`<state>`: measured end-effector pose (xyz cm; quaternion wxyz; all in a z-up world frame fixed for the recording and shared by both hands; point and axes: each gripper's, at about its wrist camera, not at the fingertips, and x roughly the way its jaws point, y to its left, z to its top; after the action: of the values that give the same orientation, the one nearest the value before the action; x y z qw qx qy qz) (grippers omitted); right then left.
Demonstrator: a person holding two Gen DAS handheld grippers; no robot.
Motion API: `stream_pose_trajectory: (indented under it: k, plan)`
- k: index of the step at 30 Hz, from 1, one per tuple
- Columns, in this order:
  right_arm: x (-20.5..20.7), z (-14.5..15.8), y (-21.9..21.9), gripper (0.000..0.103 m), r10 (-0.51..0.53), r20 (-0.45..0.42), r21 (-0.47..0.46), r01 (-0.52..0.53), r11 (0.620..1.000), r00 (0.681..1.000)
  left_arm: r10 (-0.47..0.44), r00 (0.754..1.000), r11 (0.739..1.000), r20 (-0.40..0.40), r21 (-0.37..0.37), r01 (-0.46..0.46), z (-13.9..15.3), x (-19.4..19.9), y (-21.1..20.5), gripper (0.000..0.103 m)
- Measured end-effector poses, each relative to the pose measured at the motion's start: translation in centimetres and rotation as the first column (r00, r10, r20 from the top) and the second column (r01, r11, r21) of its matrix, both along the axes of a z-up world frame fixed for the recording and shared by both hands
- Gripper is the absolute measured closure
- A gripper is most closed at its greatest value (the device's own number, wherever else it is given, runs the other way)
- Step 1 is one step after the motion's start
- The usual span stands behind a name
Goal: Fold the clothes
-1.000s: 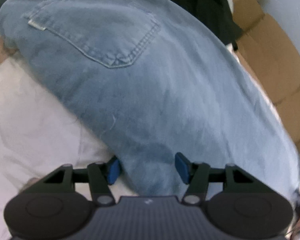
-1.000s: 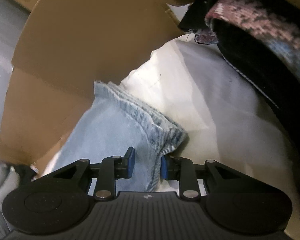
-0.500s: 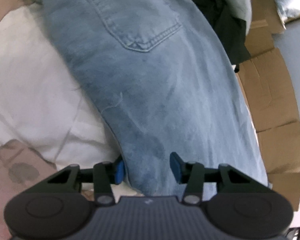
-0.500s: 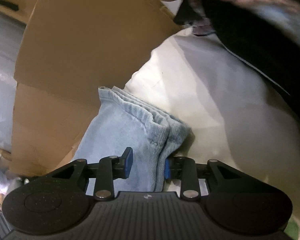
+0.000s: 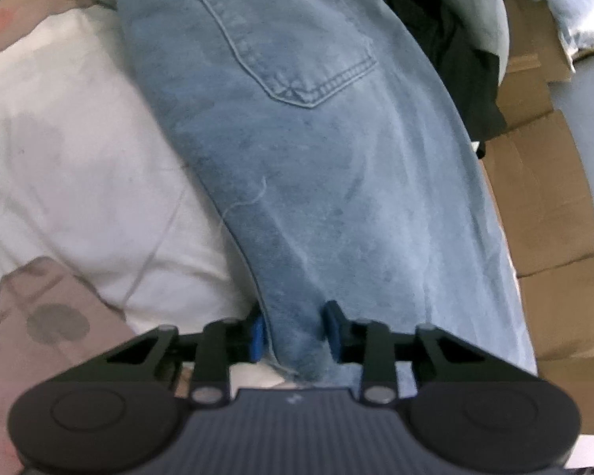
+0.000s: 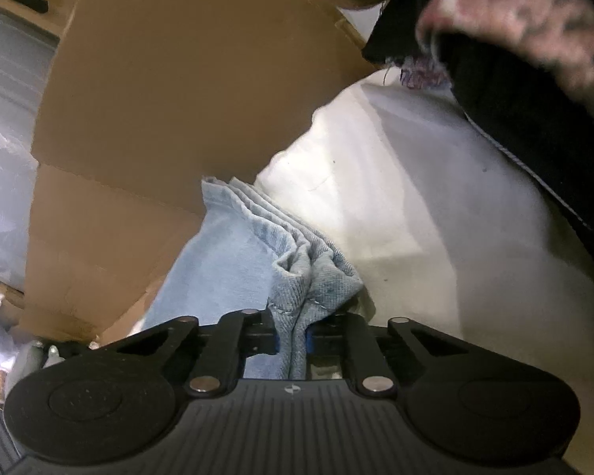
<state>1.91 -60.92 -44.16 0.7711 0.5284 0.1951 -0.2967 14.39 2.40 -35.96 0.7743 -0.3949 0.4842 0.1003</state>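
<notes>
Light blue jeans lie stretched over a white sheet, back pocket up, running away from my left gripper. That gripper's blue pads close on a bunched edge of the denim. In the right wrist view my right gripper is shut on the stacked hem end of the jeans, which hangs against the white sheet.
Cardboard boxes stand along the right of the sheet and show in the right wrist view too. Dark clothes lie at the far end. A black patterned garment lies at upper right. A pink patterned cloth lies near left.
The left gripper's jaws narrowed onto the denim and the jeans swung to run more straight ahead. The right gripper closed tighter on the hem and drew it in.
</notes>
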Motion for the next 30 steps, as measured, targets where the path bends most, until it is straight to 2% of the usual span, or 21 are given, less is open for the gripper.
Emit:
stream_pose_trajectory:
  k: [2, 5, 13, 20, 27, 30]
  plan:
    - [-0.3, 0.6, 0.0, 0.096, -0.015, 0.008, 0.016, 0.015, 1.000, 1.000, 0.009, 1.000, 1.000, -0.020, 0.006, -0.009, 0.4, 0.3, 0.0, 0.080]
    - [-0.4, 1.7, 0.1, 0.097, -0.037, -0.005, 0.035, 0.037, 0.999, 0.999, -0.016, 0.999, 0.999, -0.051, 0.045, 0.018, 1.3, 0.5, -0.1, 0.083]
    - [-1.4, 5.4, 0.7, 0.097, -0.033, -0.007, 0.038, 0.033, 0.999, 0.999, -0.079, 0.991, 0.994, -0.108, 0.069, 0.087, 3.8, -0.1, 0.9, 0.085]
    - [-4.0, 8.0, 2.5, 0.097, -0.053, -0.044, 0.038, 0.054, 0.998, 0.998, -0.135, 0.978, 0.982, -0.161, 0.108, 0.154, 5.8, 2.0, 1.1, 0.085]
    - [-10.6, 10.3, 5.5, 0.097, -0.069, -0.064, 0.039, 0.072, 0.997, 0.995, -0.166, 0.965, 0.972, -0.204, 0.131, 0.195, 7.0, 3.4, 1.2, 0.085]
    - [-12.6, 10.6, 6.5, 0.097, -0.074, -0.086, 0.038, 0.077, 0.996, 0.994, -0.184, 0.958, 0.965, -0.218, 0.145, 0.218, 7.2, 5.2, 0.9, 0.085]
